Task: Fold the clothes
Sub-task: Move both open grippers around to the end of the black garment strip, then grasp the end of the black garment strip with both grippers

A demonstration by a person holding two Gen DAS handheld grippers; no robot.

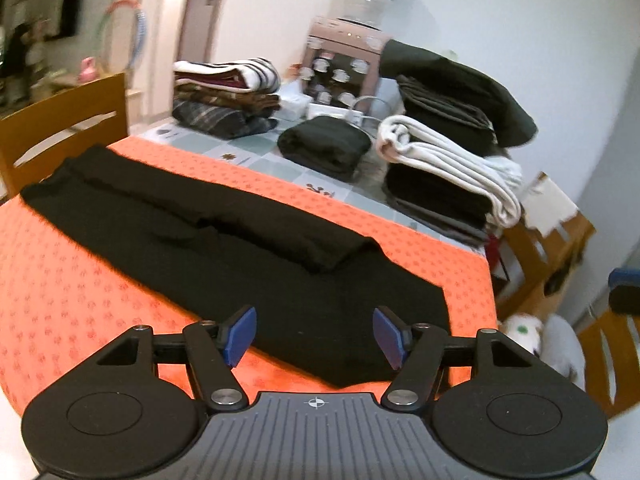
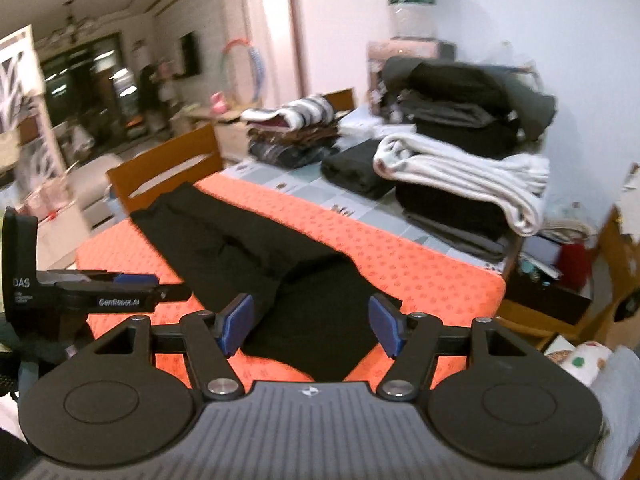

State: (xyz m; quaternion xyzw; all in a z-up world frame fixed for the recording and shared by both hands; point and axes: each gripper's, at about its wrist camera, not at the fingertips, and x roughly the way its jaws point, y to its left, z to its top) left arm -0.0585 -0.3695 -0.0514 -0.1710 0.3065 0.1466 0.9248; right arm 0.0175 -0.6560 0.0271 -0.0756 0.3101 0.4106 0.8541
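A long black garment (image 1: 240,240) lies stretched across the orange tablecloth (image 1: 80,300), one part folded lengthwise over the other. My left gripper (image 1: 314,336) hovers open above its near end, blue pads apart with nothing between them. In the right wrist view the same black garment (image 2: 280,264) runs away from me, and my right gripper (image 2: 314,326) stands open over its near corner. The left gripper (image 2: 136,280) shows side-on at the left edge of that view, beside the garment.
Stacks of folded clothes stand at the back: a striped and brown pile (image 1: 228,96), a dark folded piece (image 1: 324,144), and a white and dark pile (image 1: 452,160). A water dispenser (image 1: 348,60) is behind them. Wooden chairs (image 1: 60,128) flank the table.
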